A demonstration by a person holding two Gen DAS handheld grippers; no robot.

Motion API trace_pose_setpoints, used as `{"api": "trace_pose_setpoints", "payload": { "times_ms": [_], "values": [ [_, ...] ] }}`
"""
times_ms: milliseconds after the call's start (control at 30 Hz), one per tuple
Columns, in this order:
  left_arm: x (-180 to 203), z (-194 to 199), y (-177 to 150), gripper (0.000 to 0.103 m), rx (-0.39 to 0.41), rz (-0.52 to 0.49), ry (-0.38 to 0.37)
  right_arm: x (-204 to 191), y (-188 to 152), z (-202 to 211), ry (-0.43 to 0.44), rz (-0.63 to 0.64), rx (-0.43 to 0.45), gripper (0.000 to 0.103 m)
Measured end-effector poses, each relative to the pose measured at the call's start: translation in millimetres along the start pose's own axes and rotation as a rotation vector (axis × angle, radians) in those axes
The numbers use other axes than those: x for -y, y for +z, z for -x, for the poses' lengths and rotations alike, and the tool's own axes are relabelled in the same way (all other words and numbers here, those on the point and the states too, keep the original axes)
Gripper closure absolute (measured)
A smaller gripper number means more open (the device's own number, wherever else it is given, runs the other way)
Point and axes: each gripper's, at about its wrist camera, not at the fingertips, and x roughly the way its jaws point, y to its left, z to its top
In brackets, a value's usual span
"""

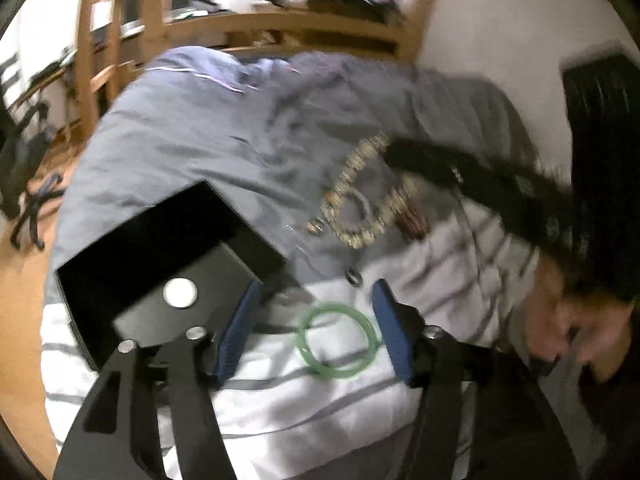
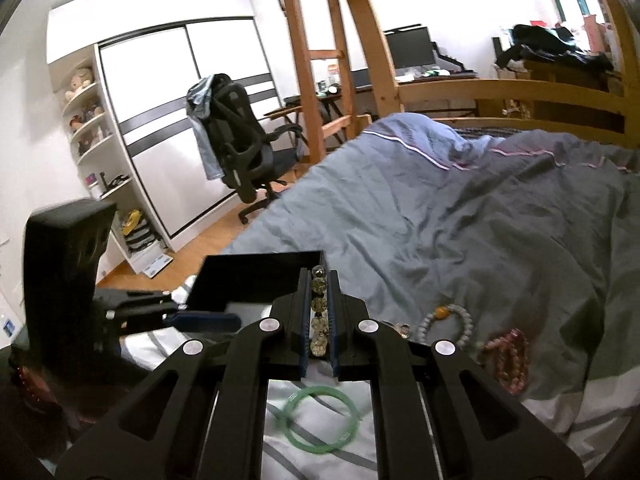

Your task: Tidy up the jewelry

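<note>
1. Nearest the lens in the right wrist view, the right gripper (image 2: 319, 320) has its jaws pressed together on a beaded bracelet (image 2: 318, 312) of yellowish, clear and dark beads, which runs in a line between the blue pads.
2. Just below that gripper, a green bangle (image 2: 320, 420) lies flat on the white striped sheet (image 2: 328, 464).
3. Beyond the gripper's tips stands a black jewelry box (image 2: 248, 276), open, at the near left part of the bed.
4. To the right of the gripper, a pale bead bracelet (image 2: 446, 326) with an amber bead rests on the grey duvet (image 2: 460, 220); a pink bead bracelet (image 2: 506, 356) lies farther right, near it.
5. In the left wrist view, the left gripper (image 1: 312, 328) is spread wide and grips nothing; the green bangle lies between its blue pads (image 1: 236, 336) without touching them.
6. The black box sits just left of that gripper.
7. Farther off in that view, bead jewelry lies blurred on the duvet, and the right gripper's black frame crosses above it from the right.
8. A black office chair (image 2: 240, 136) stands on the wood floor at far left, by a white wardrobe (image 2: 168, 120).
</note>
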Motion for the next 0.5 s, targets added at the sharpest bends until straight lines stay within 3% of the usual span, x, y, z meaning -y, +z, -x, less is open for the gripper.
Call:
{"api": "trace_pose_setpoints", "payload": {
  "times_ms": [167, 400, 467, 500],
  "values": [
    [22.4, -54.2, -8.4, 0.046, -0.166, -0.066, 0.017, 25.1, -7.3, 4.3, -0.030, -0.046, -0.002, 0.094],
    [30.7, -121.6, -22.2, 0.043, -0.324, -0.070, 0.053, 38.2, -6.9, 10.6, -0.015, -0.080, 0.017, 0.094],
    [35.6, -125.7, -24.3, 0.053, -0.320, -0.080, 0.061, 40.1, -6.4, 12.6, -0.011, -0.088, 0.024, 0.094],
    [36.1, -126.0, -24.0, 0.064, -0.319, -0.072, 0.052, 40.6, -6.4, 13.2, -0.011, -0.091, 0.026, 0.094]
  ]
}}
